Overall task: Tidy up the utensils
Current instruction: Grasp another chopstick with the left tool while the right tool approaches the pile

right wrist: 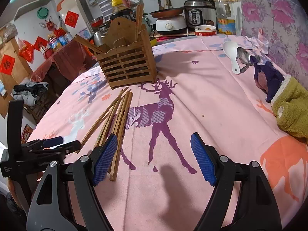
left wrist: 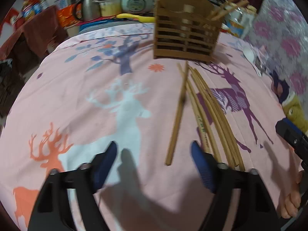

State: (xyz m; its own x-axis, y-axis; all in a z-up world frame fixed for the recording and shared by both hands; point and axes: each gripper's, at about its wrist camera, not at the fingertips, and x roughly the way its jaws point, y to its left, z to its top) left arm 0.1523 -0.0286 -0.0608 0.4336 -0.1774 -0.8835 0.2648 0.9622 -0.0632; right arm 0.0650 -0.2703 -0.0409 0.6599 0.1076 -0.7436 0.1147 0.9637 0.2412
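The loose chopsticks [left wrist: 200, 113] are being approached by the left gripper [left wrist: 154, 165] — jaws apart, empty — long axis running toward the wooden holder [left wrist: 184, 32]; the right gripper [right wrist: 154, 157] is being held open beside them.

Lived-in home kitchen, rice cooker [left wrist: 137, 0] and pressure cooker [right wrist: 198, 12] crowded at the back, oil bottle [right wrist: 224, 17], frying pan [right wrist: 166, 11], red paper wall decorations [right wrist: 71, 19], counter under a pink deer-print cloth [right wrist: 211, 100], floral wallpaper [right wrist: 279, 15].
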